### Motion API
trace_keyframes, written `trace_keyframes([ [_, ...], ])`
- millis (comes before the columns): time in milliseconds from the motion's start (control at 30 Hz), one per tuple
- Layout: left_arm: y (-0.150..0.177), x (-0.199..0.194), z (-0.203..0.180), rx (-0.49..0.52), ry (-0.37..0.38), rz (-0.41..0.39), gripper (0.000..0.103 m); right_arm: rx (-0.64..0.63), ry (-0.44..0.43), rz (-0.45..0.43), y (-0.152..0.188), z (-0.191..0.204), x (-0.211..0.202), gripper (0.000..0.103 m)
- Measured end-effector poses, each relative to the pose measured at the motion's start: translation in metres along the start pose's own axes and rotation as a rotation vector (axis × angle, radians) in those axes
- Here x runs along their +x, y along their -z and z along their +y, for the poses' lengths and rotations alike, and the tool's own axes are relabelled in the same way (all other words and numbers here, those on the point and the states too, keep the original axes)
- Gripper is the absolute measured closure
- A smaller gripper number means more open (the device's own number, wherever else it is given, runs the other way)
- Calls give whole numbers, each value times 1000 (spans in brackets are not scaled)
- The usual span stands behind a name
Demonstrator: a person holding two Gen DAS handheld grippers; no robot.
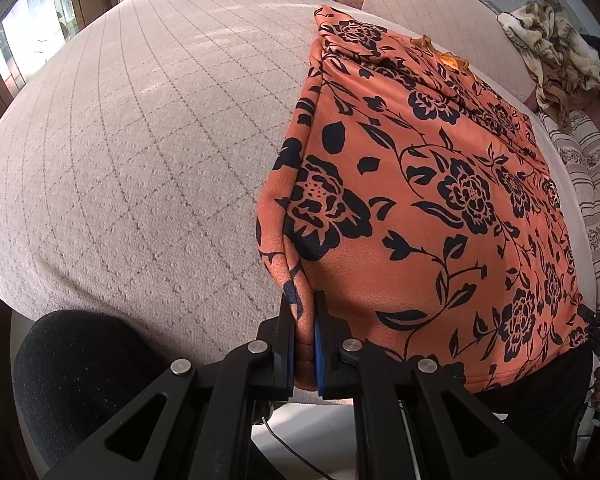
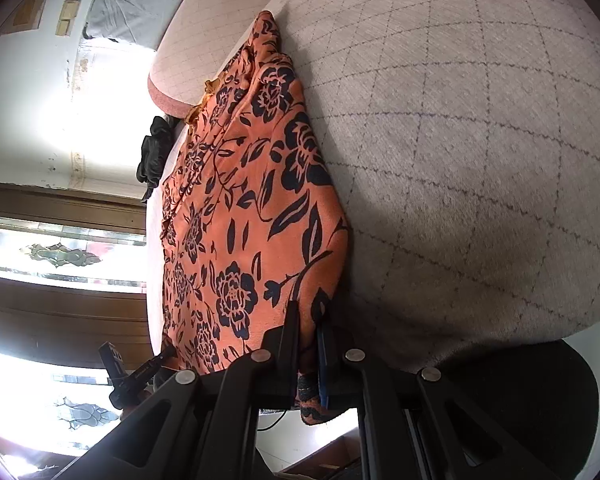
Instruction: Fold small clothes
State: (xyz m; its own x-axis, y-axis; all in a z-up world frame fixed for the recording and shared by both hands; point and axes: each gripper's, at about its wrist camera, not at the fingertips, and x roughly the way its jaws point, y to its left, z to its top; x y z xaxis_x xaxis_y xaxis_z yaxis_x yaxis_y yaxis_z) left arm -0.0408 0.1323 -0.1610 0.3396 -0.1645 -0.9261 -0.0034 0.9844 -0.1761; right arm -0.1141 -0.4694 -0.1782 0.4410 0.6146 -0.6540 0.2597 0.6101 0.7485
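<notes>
Both grippers, left gripper and right gripper, are clamped on near corners of the orange floral garment, spread on the bed. A fold is being set up; the near edge must be carried to the far edge.

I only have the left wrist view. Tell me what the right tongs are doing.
Observer: The right tongs are shut on a near corner of the orange cloth.
Operator: Report what lies beyond the cloth on that side.
Observer: A black garment lies at the bed's far edge, next to the cloth.
Operator: Say whether the left tongs show there.
Observer: Yes. A black tip meets the cloth's other near corner, at lower left in the right wrist view.
</notes>
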Motion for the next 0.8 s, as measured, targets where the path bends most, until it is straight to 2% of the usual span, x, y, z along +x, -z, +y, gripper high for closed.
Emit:
trace_keyframes([
  [800, -7, -14, -12, 43, -21, -27, 95, -10, -11, -8, -1, 2, -3, 96],
])
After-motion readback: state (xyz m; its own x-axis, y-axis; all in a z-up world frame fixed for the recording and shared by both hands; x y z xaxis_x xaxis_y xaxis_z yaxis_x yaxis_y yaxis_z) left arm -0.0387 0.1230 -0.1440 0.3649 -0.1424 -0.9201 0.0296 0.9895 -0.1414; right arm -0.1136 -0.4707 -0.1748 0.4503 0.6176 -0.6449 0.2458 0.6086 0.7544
